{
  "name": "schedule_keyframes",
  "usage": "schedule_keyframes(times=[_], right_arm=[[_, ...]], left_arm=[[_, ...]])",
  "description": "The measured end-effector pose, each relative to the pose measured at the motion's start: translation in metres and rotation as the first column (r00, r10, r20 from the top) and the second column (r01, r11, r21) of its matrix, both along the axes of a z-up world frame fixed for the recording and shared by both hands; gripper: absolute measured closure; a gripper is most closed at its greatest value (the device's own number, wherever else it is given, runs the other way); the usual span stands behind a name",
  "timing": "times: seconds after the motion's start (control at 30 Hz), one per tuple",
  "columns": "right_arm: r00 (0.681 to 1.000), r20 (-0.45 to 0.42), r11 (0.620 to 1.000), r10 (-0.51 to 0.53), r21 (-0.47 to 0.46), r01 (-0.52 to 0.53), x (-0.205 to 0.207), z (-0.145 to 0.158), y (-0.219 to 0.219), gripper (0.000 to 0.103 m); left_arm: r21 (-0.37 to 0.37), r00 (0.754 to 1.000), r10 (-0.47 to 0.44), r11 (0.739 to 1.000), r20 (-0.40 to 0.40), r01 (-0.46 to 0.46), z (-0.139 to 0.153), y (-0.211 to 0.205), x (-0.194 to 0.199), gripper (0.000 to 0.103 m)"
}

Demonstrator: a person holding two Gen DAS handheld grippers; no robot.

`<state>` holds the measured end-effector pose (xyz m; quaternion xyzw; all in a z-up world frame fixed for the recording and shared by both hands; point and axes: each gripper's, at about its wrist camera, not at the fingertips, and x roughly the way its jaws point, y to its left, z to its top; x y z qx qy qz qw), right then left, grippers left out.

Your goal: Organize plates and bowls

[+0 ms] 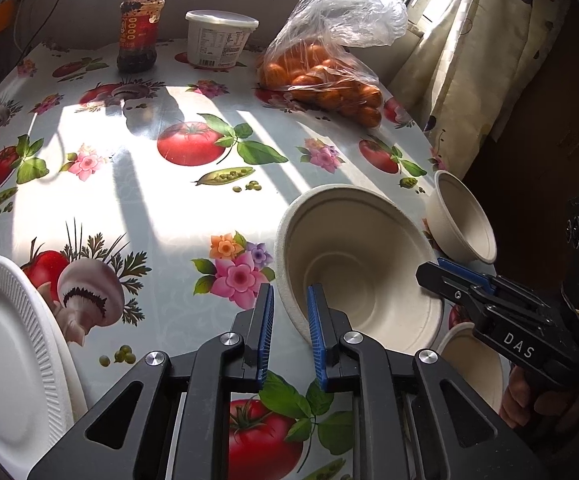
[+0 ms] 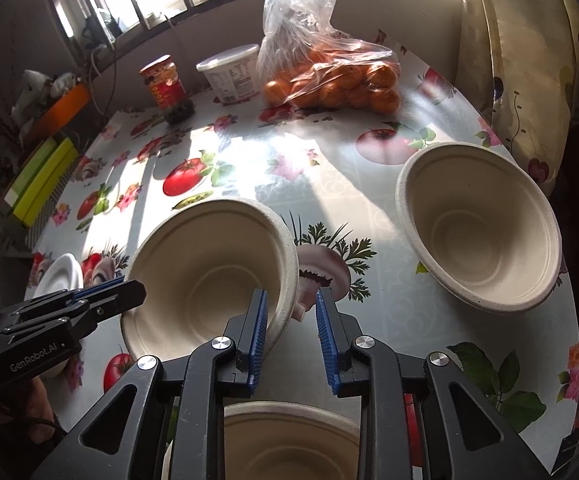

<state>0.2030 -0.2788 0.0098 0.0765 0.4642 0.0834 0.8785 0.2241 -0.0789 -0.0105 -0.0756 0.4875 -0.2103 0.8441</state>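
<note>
1. Left wrist view: the left gripper (image 1: 290, 312) holds its fingers close together over the near-left rim of the middle bowl (image 1: 353, 264). One finger is inside the bowl and one outside, but I cannot tell if the pads already press the rim.
2. The right gripper (image 1: 435, 270) comes in from the right side of this bowl, with its tip at the rim. Its fingers look nearly together; a grip is not clear here.
3. A smaller-looking bowl (image 1: 463, 220) stands beyond the middle bowl, near the table edge, and a third bowl (image 1: 473, 360) is nearer than it, partly hidden. The white plates (image 1: 13, 360) lie well left of the middle bowl, already one upon another.
4. Right wrist view: the right gripper (image 2: 292, 314) has one finger inside the middle bowl (image 2: 209, 276) and the other outside, with a gap at the outer pad. The far bowl (image 2: 477, 228) stands apart to its right, and the third bowl (image 2: 289, 436) is below the gripper.
5. Progress, as I judge: the plates seem gathered, and the three bowls are not yet nested.
6. The bowls are beige pressed fibre, matte and grainy, with round rolled rims. The plates are white foam with ribbed edges. The tablecloth (image 2: 369, 208) is glossy plastic.
</note>
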Motion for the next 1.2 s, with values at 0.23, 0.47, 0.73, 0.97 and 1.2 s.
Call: schedule_keyframes(times=[0.23, 0.47, 0.73, 0.97, 1.2], right_arm=[[1.000, 0.011, 1.000, 0.017, 0.003, -0.017, 0.002, 0.001, 0.004, 0.085], [1.000, 0.012, 1.000, 0.018, 0.021, -0.018, 0.003, -0.002, 0.003, 0.089], [1.000, 0.017, 0.999, 0.019, 0.034, -0.019, 0.002, -0.002, 0.004, 0.091], [1.000, 0.019, 0.999, 0.014, 0.036, -0.015, 0.002, -0.003, 0.002, 0.091], [0.999, 0.040, 0.999, 0.013, 0.045, -0.014, 0.000, 0.004, 0.004, 0.091]], left_arm=[[0.009, 1.000, 0.016, 1.000, 0.005, -0.016, -0.001, 0.000, -0.001, 0.093], [0.013, 0.999, 0.030, 0.999, 0.010, -0.031, 0.000, 0.001, -0.001, 0.094], [0.021, 0.999, 0.034, 0.999, 0.017, -0.034, 0.001, 0.000, -0.001, 0.094], [0.025, 0.999, 0.036, 0.999, 0.022, -0.037, 0.002, 0.000, -0.002, 0.094], [0.029, 0.998, 0.042, 0.999, 0.040, -0.043, 0.010, 0.000, -0.003, 0.094]])
